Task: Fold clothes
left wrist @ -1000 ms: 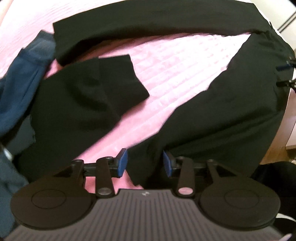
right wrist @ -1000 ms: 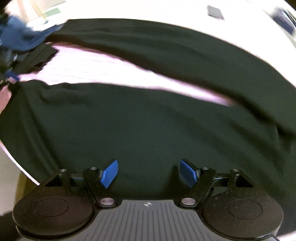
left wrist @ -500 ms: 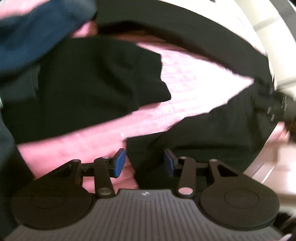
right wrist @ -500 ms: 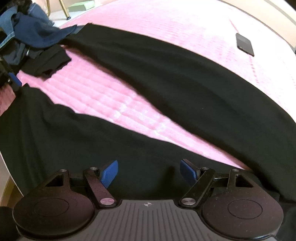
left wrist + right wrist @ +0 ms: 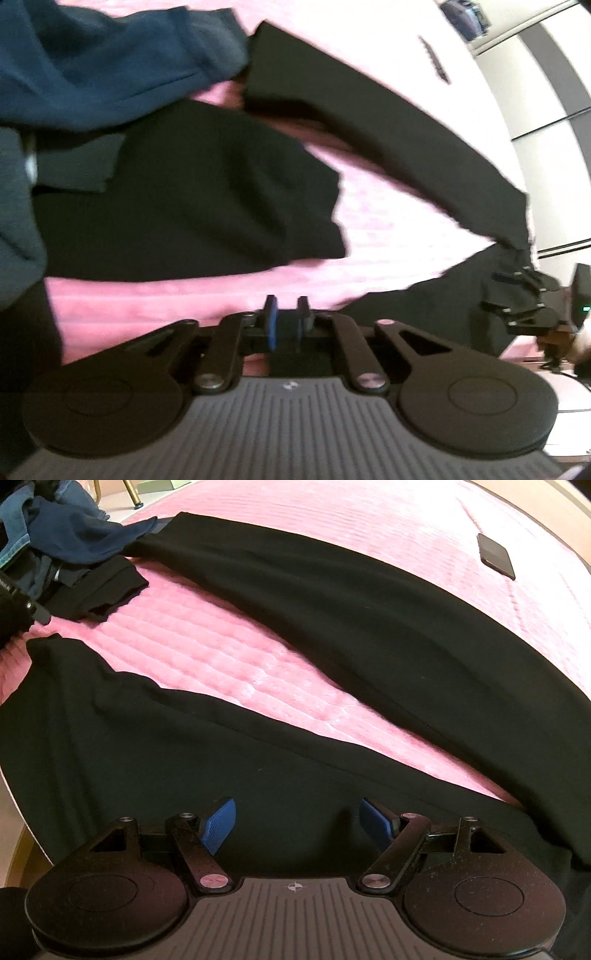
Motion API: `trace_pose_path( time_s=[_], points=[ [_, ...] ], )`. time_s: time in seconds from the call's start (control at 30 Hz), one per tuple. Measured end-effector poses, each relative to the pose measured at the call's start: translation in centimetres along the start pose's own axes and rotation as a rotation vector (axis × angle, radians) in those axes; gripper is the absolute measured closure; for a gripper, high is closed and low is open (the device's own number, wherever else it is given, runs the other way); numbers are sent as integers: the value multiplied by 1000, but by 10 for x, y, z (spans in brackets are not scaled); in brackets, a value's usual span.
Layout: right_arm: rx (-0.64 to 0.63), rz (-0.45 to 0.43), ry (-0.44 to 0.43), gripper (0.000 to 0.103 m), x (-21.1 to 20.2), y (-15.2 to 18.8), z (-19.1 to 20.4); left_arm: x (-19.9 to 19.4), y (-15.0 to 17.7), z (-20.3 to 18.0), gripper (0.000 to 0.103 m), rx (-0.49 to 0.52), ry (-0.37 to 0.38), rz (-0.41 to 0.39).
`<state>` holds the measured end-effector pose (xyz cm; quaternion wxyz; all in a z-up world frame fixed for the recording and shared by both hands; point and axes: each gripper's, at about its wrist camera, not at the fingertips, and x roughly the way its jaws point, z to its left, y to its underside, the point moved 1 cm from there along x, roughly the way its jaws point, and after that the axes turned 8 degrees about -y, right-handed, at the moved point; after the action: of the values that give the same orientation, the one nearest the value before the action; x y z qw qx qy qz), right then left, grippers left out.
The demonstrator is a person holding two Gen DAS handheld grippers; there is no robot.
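Black trousers [image 5: 332,609] lie spread on the pink bed cover [image 5: 221,657], their two legs splayed apart. My right gripper [image 5: 297,819] hovers open over the near leg [image 5: 184,768] close to the waist, with nothing between its blue pads. My left gripper [image 5: 286,310] sits at the hem end of that leg [image 5: 424,306]. Its jaws are closing and stand narrow, with a small gap left. Dark cloth seems to lie between them, but I cannot tell that the pads press on it. In the right wrist view the left gripper [image 5: 38,614] shows just above the hem.
A pile of blue garments [image 5: 74,539] and a separate black garment [image 5: 184,203] lie beyond the hems. A dark phone [image 5: 496,555] rests on the bed past the far leg. The bed's near edge runs under the near leg. A chair leg [image 5: 131,491] stands beyond the bed.
The left gripper rolled and slid along the bed at the hem, and its jaws went from wide to narrow. The right gripper shifted a little over the near leg and stayed open.
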<state>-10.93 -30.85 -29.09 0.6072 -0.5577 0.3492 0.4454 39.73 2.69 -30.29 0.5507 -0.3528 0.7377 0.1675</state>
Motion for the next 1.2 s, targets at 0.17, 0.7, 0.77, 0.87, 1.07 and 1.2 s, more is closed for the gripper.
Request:
trace_pose_path(
  time_s=[0.17,0.7,0.77,0.87,1.07,1.2],
  points=[
    [8,7,9,26,0,2,-4,18,4,2,71,8,-1,109],
    [134,-18,123,26,2,8,-63,-2,11,11,102,-140,-23,-118],
    [141,2,161,26,7,11,-74,-5,22,13,102,-159,-49,-105],
    [235,0,203,26,4,17,-90,-5,39,14,101,-188,-86,-75],
    [238,-28,160,26,-16,24,-61,-33,64,9,83,-143,-161,-96],
    [179,-18,76,26,-17,31,-21,-27,94,-6,73,-66,-124,-26]
  ],
)
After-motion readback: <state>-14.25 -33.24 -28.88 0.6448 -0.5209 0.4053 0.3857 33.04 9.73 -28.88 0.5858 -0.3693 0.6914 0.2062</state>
